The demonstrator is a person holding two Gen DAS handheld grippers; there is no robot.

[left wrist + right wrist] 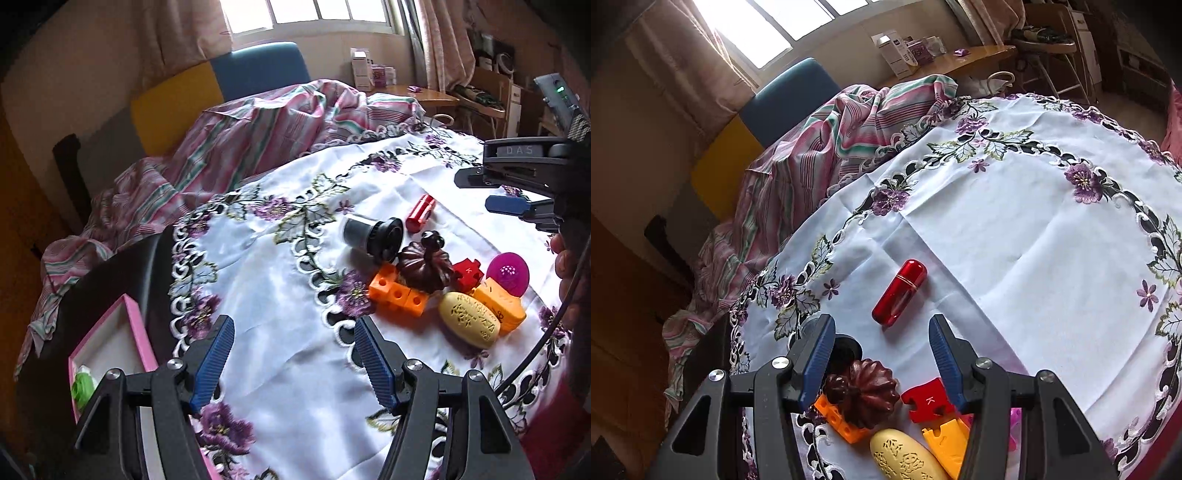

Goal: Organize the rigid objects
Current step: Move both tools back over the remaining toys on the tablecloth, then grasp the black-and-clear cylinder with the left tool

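Note:
A pile of small rigid objects lies on the embroidered white tablecloth (280, 295): a red capsule (420, 212) (899, 297), a black cylinder with a lens-like end (373, 235), a dark brown pumpkin-shaped piece (424, 267) (868, 395), an orange holed block (397, 291), a red puzzle piece (467, 273) (929, 400), a cream oval (469, 323) (905, 459), an orange piece (500, 306) and a magenta oval (508, 273). My left gripper (295, 363) is open and empty, left of the pile. My right gripper (882, 363) is open and empty, above the pile; it also shows in the left wrist view (480, 192).
A pink-rimmed white box (110, 347) with a green item (83, 386) inside stands at the table's left edge. A striped pink cloth (258, 125) covers furniture behind the table, before blue and yellow chair backs. A wooden desk (956, 61) with boxes stands by the window.

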